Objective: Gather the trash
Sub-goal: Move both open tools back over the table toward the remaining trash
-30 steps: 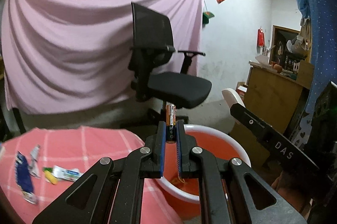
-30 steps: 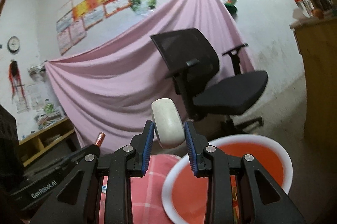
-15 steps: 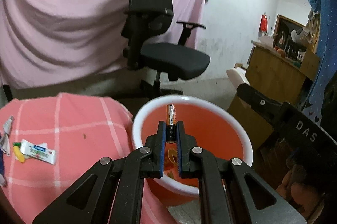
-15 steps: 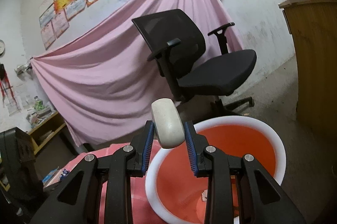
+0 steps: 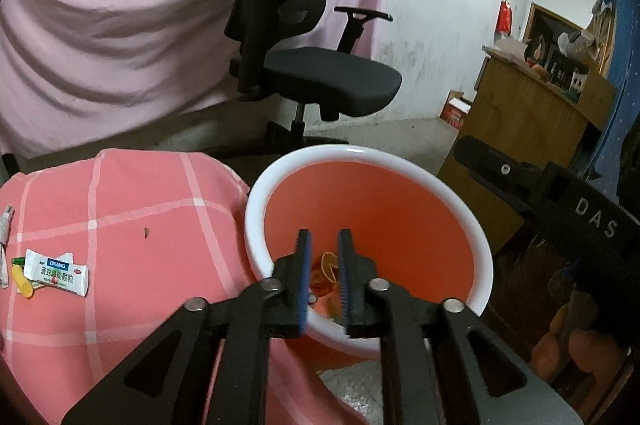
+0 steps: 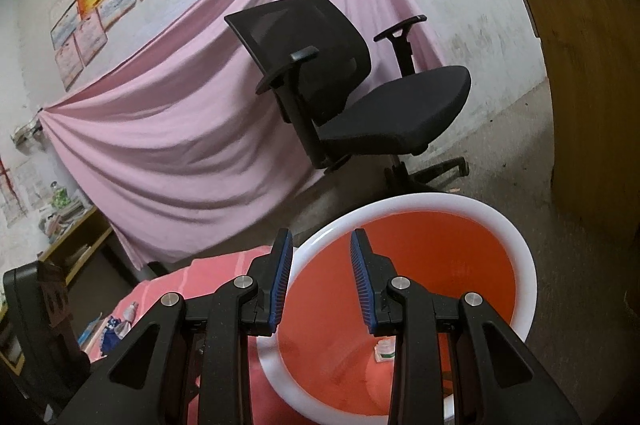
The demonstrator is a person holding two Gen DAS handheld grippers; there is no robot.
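Fingers (image 5: 305, 265) apart, empty, above bin (image 5: 256, 209)

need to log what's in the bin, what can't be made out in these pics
- Left wrist view: bin bottom, mostly hidden behind the left gripper fingers; only orange scraps show.
- Right wrist view: bin floor cut by the right gripper; one pale scrap, too small to name.
- Left wrist view: white packet, print too small to read.

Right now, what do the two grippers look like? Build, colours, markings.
Both alike: left gripper and right gripper have matte black angular linkage arms with triangular cutouts, silver pivot rivets and blue ribbed pads. The right one's body shows white "DAS" lettering. No cables visible.
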